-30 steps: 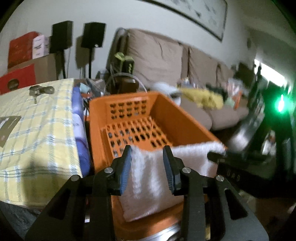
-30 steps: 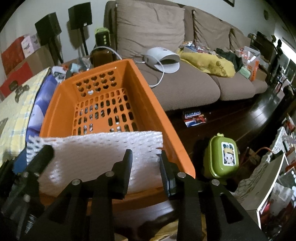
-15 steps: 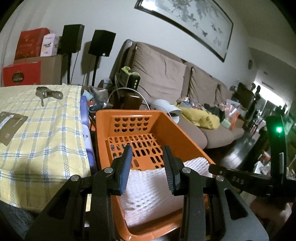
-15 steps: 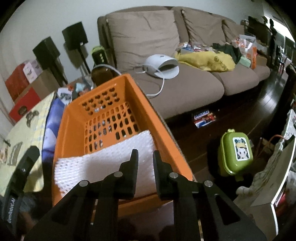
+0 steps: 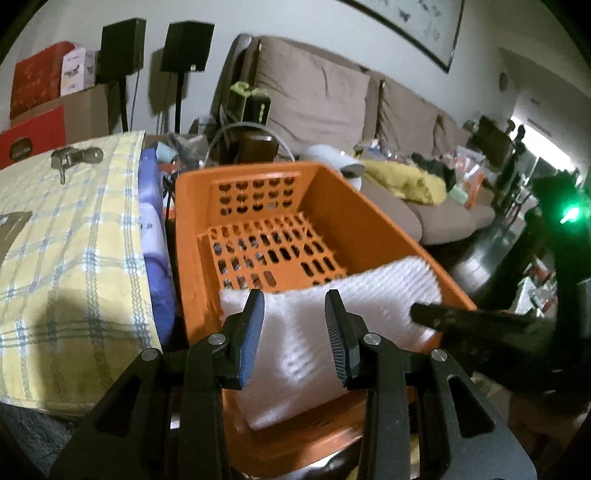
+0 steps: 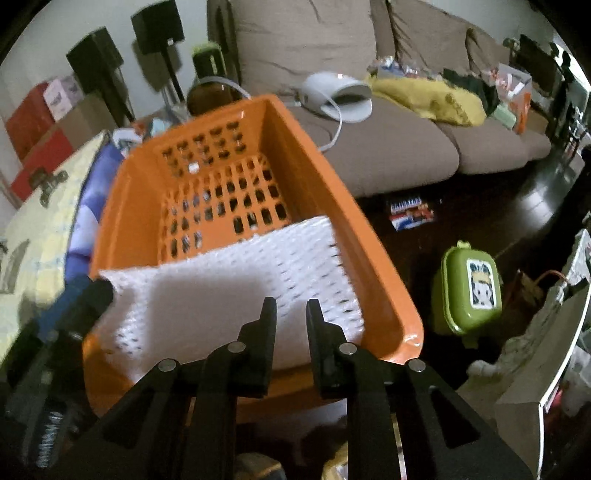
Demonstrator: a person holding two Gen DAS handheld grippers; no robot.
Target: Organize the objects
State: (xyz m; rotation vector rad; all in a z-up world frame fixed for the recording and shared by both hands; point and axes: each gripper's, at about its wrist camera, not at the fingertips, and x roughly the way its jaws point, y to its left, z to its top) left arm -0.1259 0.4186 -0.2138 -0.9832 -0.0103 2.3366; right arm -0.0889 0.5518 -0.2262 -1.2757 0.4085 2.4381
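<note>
A long taupe fabric sofa (image 6: 369, 147) with plump back cushions runs along the pale wall (image 5: 295, 22), under a dark-framed picture (image 5: 424, 33). Two black box speakers on thin stands (image 5: 155, 48) stand in the corner beside stacked red and brown cardboard boxes (image 5: 40, 99). The dark polished wooden floor (image 6: 517, 206) catches daylight from a bright opening (image 5: 535, 140) at the far end; otherwise the room is dim.

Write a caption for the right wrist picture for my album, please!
White foam mesh sheet lying in the orange basket, beside a brown sofa.
</note>
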